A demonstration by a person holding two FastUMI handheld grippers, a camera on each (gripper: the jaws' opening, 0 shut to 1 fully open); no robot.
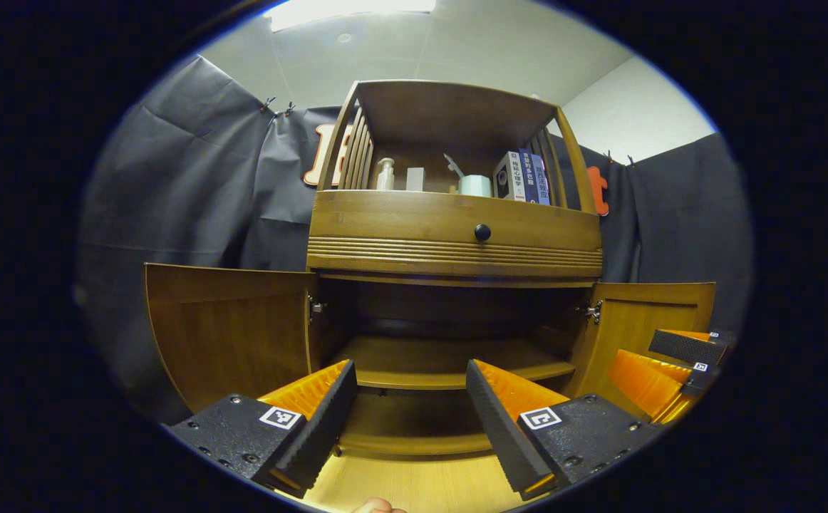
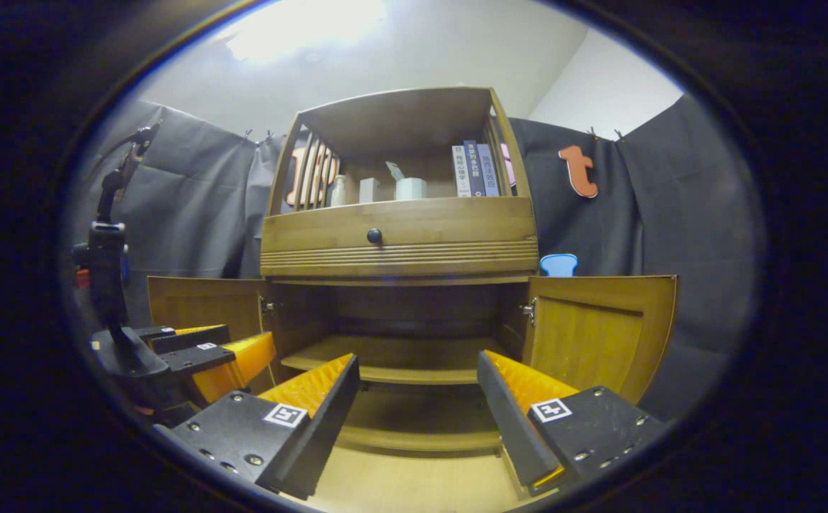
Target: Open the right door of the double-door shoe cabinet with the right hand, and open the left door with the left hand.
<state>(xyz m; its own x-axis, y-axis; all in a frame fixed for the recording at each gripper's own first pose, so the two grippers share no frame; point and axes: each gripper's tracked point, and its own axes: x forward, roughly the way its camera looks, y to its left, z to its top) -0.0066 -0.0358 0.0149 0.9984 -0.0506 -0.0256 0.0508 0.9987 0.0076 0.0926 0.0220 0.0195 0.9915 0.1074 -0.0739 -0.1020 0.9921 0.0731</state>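
The wooden shoe cabinet (image 1: 449, 242) (image 2: 400, 235) stands ahead with both lower doors swung wide. Its left door (image 1: 232, 328) (image 2: 200, 303) and right door (image 1: 645, 320) (image 2: 599, 338) stand out to the sides, baring an inner shelf (image 1: 449, 360) (image 2: 396, 360) with nothing on it. My left gripper (image 1: 408, 399) is open in front of the bared compartment, holding nothing. My right gripper (image 2: 417, 395) is open too, holding nothing. The left gripper view has the right gripper (image 1: 678, 363) by the right door. The right gripper view has the left gripper (image 2: 204, 353) near the left door.
A drawer with a dark knob (image 1: 482, 232) (image 2: 374, 236) sits above the doors. The top shelf holds a bottle (image 1: 385, 174), a white cup (image 1: 475, 185) and books (image 1: 524, 177). Black cloth walls hang behind. Light wooden floor (image 1: 414, 484) lies below.
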